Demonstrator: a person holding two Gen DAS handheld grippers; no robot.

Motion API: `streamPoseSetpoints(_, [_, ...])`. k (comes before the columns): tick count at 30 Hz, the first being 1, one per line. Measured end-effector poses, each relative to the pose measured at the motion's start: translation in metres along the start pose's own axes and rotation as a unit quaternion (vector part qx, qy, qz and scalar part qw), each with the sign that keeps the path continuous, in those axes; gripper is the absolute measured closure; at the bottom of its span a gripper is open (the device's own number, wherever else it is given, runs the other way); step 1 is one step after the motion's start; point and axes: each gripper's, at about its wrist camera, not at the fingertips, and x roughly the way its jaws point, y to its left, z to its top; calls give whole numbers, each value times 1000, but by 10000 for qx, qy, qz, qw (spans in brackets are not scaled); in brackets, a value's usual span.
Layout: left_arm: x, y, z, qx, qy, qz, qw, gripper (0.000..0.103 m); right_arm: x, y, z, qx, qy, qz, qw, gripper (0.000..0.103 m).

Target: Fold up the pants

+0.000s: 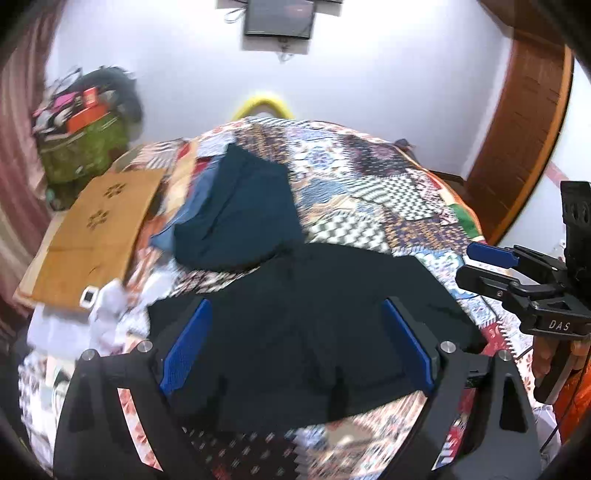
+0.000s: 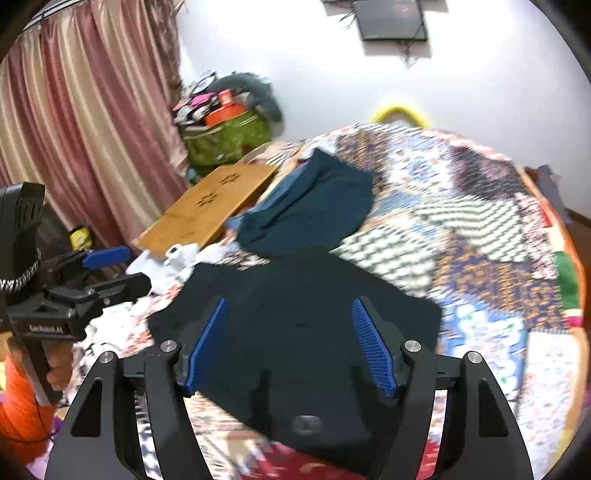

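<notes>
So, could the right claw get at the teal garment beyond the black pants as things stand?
Probably yes: the right claw is open and empty above the black pants, and the teal garment lies uncovered just beyond them.

Black pants (image 1: 295, 317) folded, flat on patterned bedspread (image 1: 388, 192)

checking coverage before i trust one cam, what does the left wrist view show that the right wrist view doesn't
Only the left wrist view shows the right gripper from the side, jaws apart and empty, and the brown door frame on the right.

Only the right wrist view shows the left gripper from the side, the full striped curtain, and a dark patch on the near edge of the black pants.

Both show the black pants lying on the patterned quilt, the teal garment behind, the wooden board and the wall screen.
</notes>
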Motion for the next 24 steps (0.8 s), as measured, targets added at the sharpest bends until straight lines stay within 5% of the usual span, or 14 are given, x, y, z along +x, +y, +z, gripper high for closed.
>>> streamPoseSetpoints(5, [40, -24, 28, 221, 250, -166, 9993, 10, 2, -28, 3, 105, 75, -193, 9997, 36])
streamPoseSetpoints(9, [87, -42, 38, 335, 849, -365, 9952, 10, 24, -43, -6, 199, 375, -62, 9991, 36])
streamPoseSetpoints(17, [172, -57, 4, 671, 2170, -98, 9738, 10, 82, -57, -54, 434, 1454, 207, 9882, 36])
streamPoseSetpoints(24, [152, -45, -23, 579, 1872, -99, 9806, 5, 55, -60, -71, 587, 1189, 152, 9911, 36])
